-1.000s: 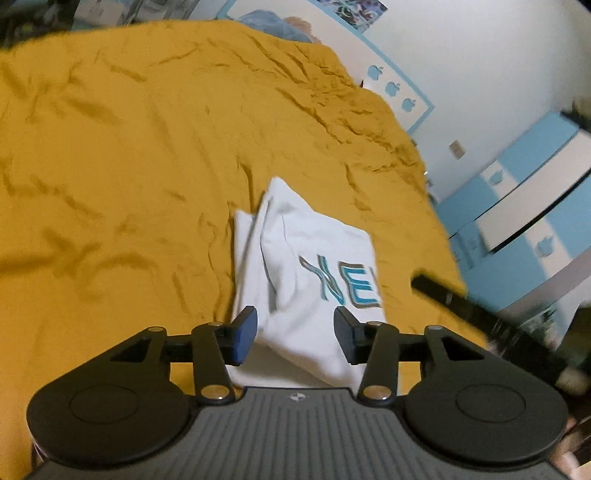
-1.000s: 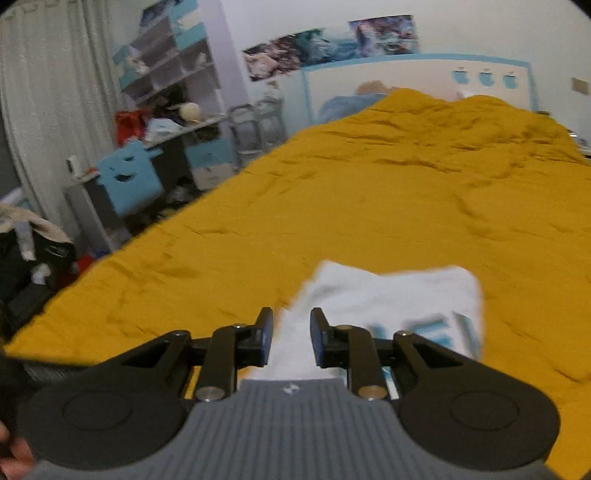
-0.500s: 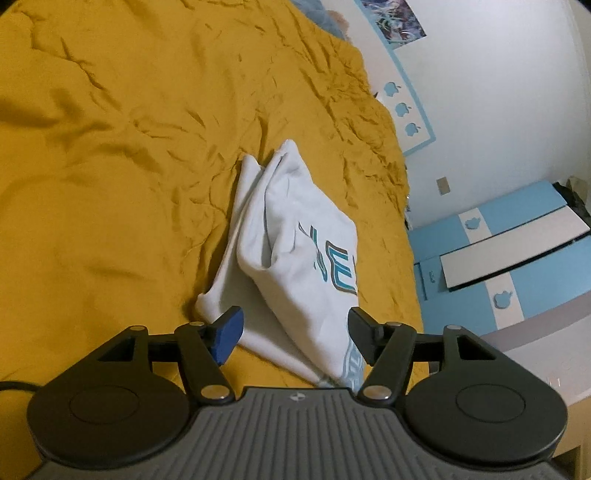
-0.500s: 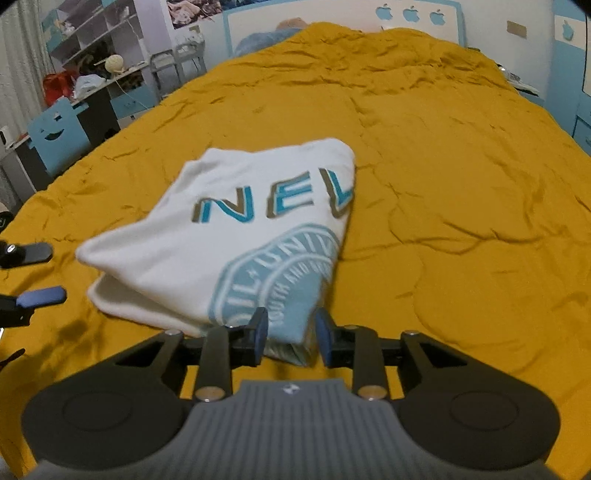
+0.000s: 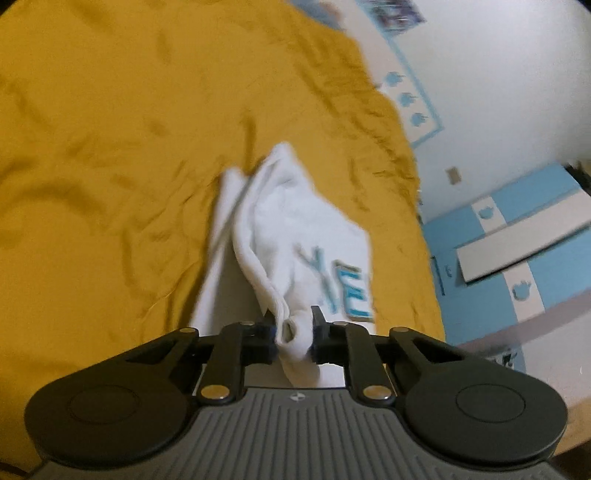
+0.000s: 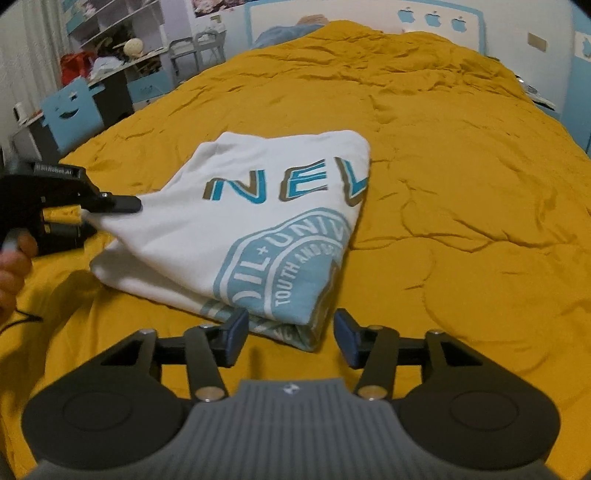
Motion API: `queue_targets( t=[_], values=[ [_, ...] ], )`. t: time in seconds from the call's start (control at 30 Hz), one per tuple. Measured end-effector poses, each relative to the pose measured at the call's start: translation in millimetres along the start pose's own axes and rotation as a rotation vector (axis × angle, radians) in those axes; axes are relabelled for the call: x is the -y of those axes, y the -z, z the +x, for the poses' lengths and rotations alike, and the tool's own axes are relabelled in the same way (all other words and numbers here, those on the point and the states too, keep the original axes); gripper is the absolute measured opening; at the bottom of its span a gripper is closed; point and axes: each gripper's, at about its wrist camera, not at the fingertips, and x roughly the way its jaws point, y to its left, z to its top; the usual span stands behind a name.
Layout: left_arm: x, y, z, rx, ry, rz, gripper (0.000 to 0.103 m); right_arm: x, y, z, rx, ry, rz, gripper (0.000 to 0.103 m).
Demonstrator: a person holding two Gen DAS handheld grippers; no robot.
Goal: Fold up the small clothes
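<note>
A folded white T-shirt [image 6: 258, 206] with blue lettering and a round blue emblem lies on the yellow bedspread [image 6: 461, 184]. My left gripper [image 5: 293, 336] is shut on a bunched white corner of the shirt [image 5: 295, 236] and lifts it slightly; it also shows at the left of the right wrist view [image 6: 110, 205], pinching the shirt's left corner. My right gripper [image 6: 290, 338] is open, its jaws on either side of the shirt's near folded corner, just above the bedspread.
A desk and shelves with clutter [image 6: 110, 70] stand at the bed's far left. A blue chair back with a smiley cut-out [image 6: 70, 114] is beside the bed. Blue-and-white cabinets [image 5: 517, 240] line the right wall. The headboard wall [image 6: 424, 18] is at the far end.
My left gripper went from open to shut on the shirt's corner. My right gripper opened wide and stays at the shirt's near corner.
</note>
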Motion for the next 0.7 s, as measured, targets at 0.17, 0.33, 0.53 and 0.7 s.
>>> queue_targets(
  t=[0.17, 0.33, 0.53, 0.7],
  values=[
    [40.5, 2.7, -31.2, 0.073, 0.016, 0.133, 0.014, -15.6, -8.0, 17.3, 0.011, 0.021, -0.062, 0.062],
    [25.1, 0.7, -36.9, 0.036, -0.092, 0.144, 0.014, -12.5, -11.2, 26.1, -0.002, 0.088, -0.067, 0.024],
    [-24.9, 28.6, -10.8, -0.065, -0.222, 0.084, 0.014, 5.0, 9.9, 23.7, -0.057, 0.057, -0.036, 0.0],
    [-36.5, 34.1, -5.0, -0.059, -0.233, 0.055, 0.021, 17.8, 15.7, 34.4, -0.094, 0.006, 0.048, 0.0]
  ],
)
